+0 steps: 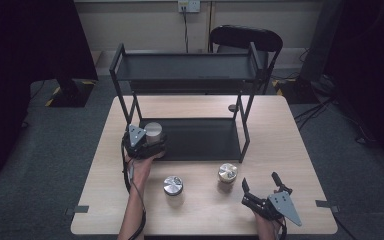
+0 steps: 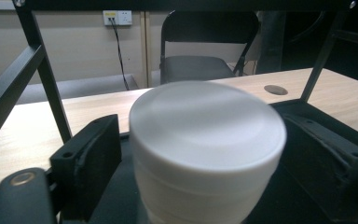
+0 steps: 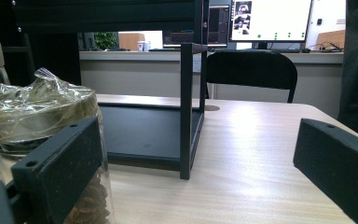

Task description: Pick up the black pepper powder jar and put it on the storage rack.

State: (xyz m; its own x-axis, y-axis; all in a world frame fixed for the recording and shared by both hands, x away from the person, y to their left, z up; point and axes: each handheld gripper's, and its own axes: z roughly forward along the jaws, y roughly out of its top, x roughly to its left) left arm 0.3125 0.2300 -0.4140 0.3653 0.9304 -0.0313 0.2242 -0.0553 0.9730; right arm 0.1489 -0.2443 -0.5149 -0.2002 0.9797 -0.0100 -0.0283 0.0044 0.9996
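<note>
The room is lying dim around everything, with dark grey carpet running under the furniture and a pale wall closing the back, a power socket sitting on it with a cable hanging down; in the right gripper view a lit monitor is glowing beyond a counter. A light wooden table is taking up the middle of the high view, its grain showing bare along the right side; a round cable hole is sitting near its far edge. A black two-tier rack is standing on the table's far half, its lower shelf resting flat on the wood; a black folding chair is standing behind it.

The white-lidded jar is standing upright on the lower shelf's left end; the left gripper is framing it, jaws released and standing off on each side, not pressing it. The right gripper is resting near the table's front right corner, jaws spread wide and gripping nothing; a plastic-wrapped jar is standing just to its left. A metal-lidded jar is standing on the bare wood, well in front of the rack.
</note>
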